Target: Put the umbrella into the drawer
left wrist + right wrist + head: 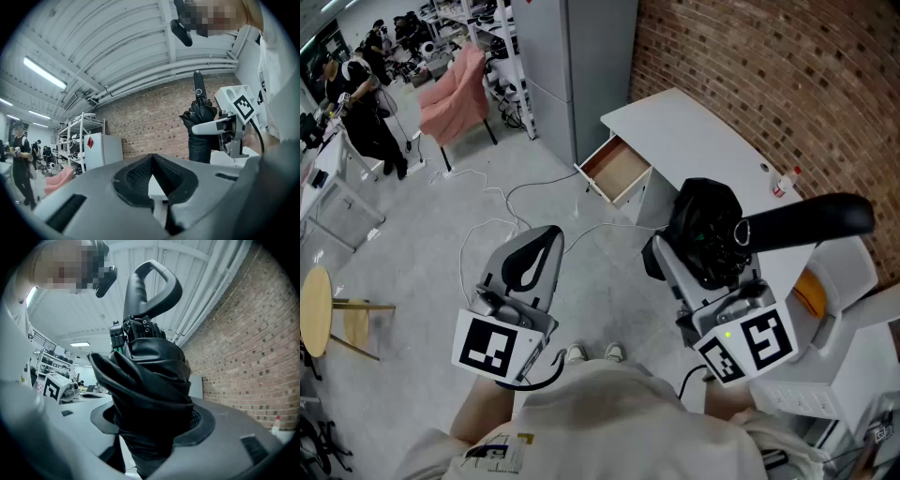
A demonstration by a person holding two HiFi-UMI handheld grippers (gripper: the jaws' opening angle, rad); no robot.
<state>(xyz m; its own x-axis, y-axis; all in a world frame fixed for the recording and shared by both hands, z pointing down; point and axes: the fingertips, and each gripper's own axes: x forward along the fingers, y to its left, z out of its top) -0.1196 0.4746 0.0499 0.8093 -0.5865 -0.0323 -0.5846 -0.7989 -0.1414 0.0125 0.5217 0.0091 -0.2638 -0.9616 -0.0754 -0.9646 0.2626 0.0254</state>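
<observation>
My right gripper (pixel 694 246) is shut on a folded black umbrella (pixel 709 228), whose curved black handle (pixel 811 220) sticks out to the right. In the right gripper view the umbrella (pixel 150 380) fills the space between the jaws, handle up. My left gripper (pixel 546 236) hangs to the left over the floor, its jaws shut with nothing between them. The left gripper view shows its closed pads (pixel 136 178) and, beyond them, the umbrella (pixel 202 133) held upright. The open wooden-lined drawer (pixel 617 169) juts from the left end of a white desk (pixel 694 131), ahead of both grippers.
A small bottle (pixel 783 183) stands on the desk by the brick wall. A grey cabinet (pixel 577 66) rises behind the drawer. Cables trail over the grey floor (pixel 516 202). A pink chair (pixel 455 94), a wooden stool (pixel 319 309) and a person (pixel 366 103) are at the left.
</observation>
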